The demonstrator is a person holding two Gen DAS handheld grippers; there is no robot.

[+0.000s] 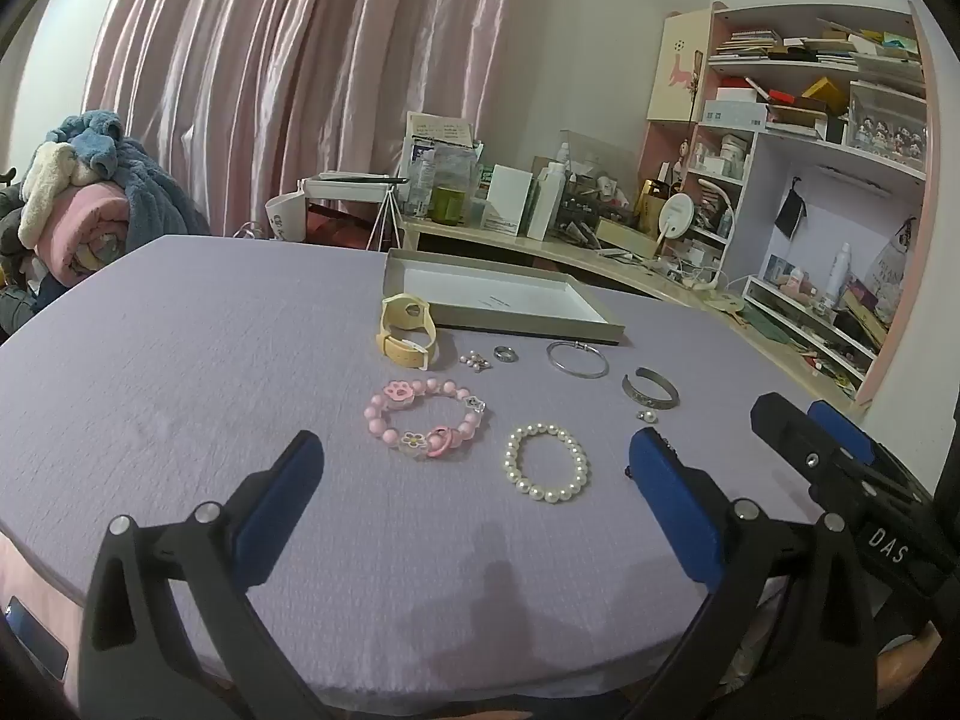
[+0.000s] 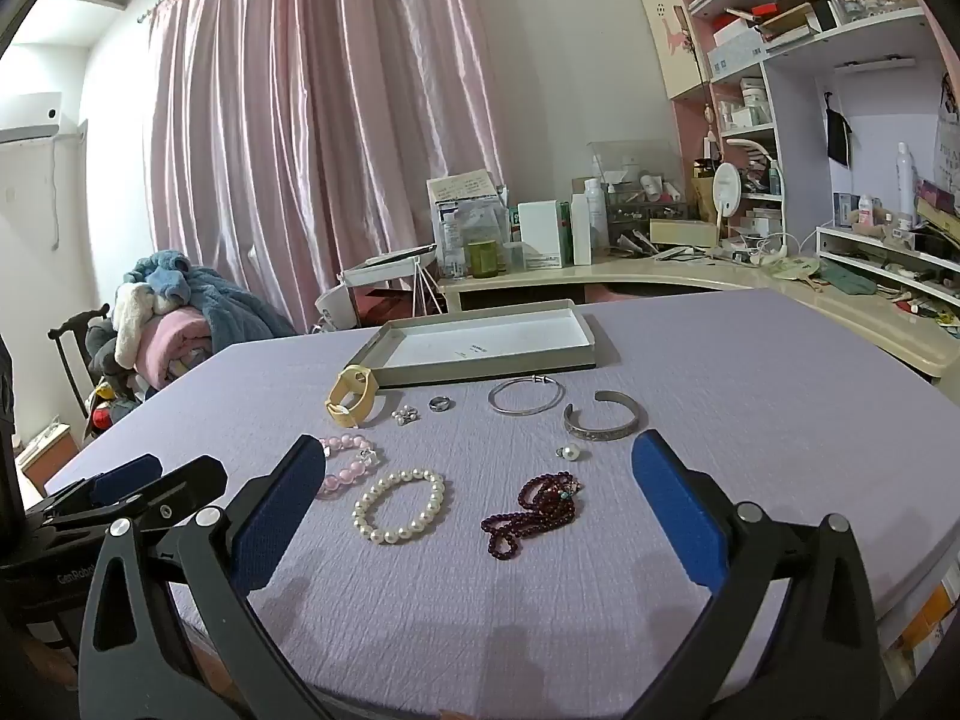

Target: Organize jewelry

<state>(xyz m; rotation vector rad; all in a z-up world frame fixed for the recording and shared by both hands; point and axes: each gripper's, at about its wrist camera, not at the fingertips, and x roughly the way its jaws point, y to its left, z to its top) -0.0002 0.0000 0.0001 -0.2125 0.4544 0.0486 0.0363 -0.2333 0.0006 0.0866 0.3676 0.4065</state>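
Note:
Jewelry lies on a purple cloth in front of a shallow grey box [image 1: 591,307] [image 2: 591,336] that holds no jewelry. There is a pink bead bracelet [image 1: 429,418] [image 2: 348,468], a white pearl bracelet [image 1: 546,462] [image 2: 399,507], a dark red bead string [image 2: 534,510], a yellow watch [image 1: 407,330] [image 2: 354,396], a thin silver bangle [image 1: 577,358] [image 2: 527,396], a silver cuff [image 1: 651,390] [image 2: 600,417] and a ring [image 1: 504,353] [image 2: 440,403]. My left gripper [image 1: 474,468] is open and empty, above the cloth short of the pink bracelet. My right gripper [image 2: 480,468] is open and empty, short of the pearl bracelet and red beads.
Small pearl studs [image 1: 475,361] [image 2: 405,416] and a pearl earring [image 1: 648,416] [image 2: 569,452] lie among the pieces. A cluttered desk [image 2: 660,270] and shelves stand behind. A chair piled with blankets [image 1: 90,198] is at the left. The right gripper's body [image 1: 840,456] shows at the left view's right edge.

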